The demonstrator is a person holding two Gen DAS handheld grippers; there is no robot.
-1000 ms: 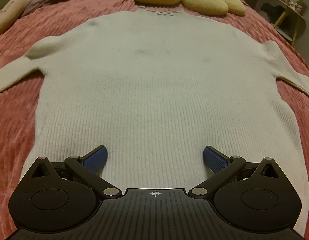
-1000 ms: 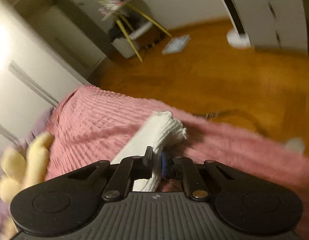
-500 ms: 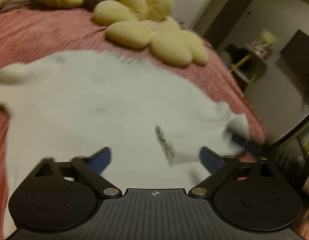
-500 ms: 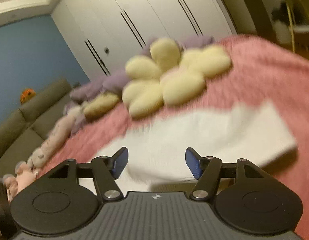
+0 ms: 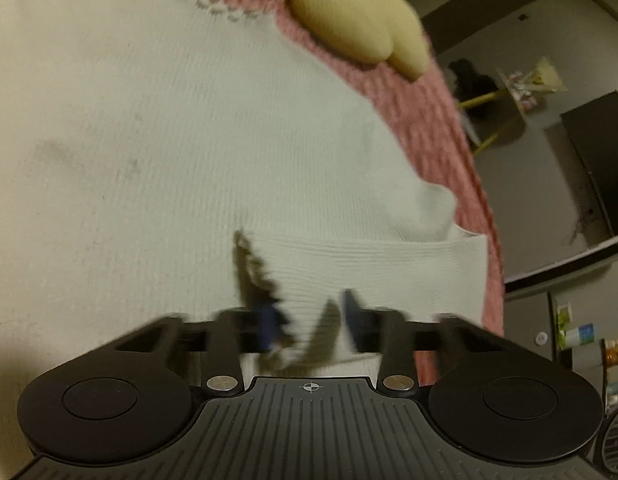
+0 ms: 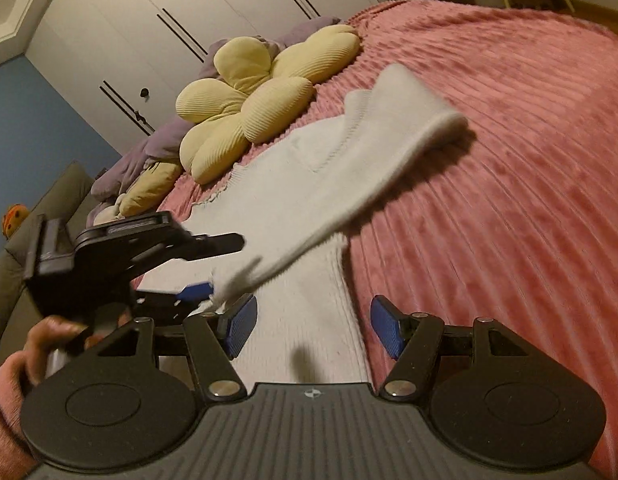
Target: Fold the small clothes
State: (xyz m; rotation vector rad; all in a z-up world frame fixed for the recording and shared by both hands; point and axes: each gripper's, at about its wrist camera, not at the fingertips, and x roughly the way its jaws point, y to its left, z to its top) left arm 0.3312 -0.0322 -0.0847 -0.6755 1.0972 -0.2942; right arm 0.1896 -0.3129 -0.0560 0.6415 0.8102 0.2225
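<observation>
Both grippers were matt black plastic with ribbed housings, round side discs, silver pivot screws, and a small crosshair mark. The right gripper (image 6: 313, 326) carried blue textured pads (image 6: 241, 318). The left hand (image 6: 27, 354) showed bare skin above a pink sleeve (image 6: 5, 432).

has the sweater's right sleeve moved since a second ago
Yes. The white ribbed knit sleeve, earlier on the pink bedspread at the bed's edge, now lies folded across the sweater's body, toward the left gripper.

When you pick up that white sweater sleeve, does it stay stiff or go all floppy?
Probably floppy: the sleeve sags and curves from the left gripper back to the sweater. It looks like soft ribbed knit, so likely light and not slippery.
</observation>
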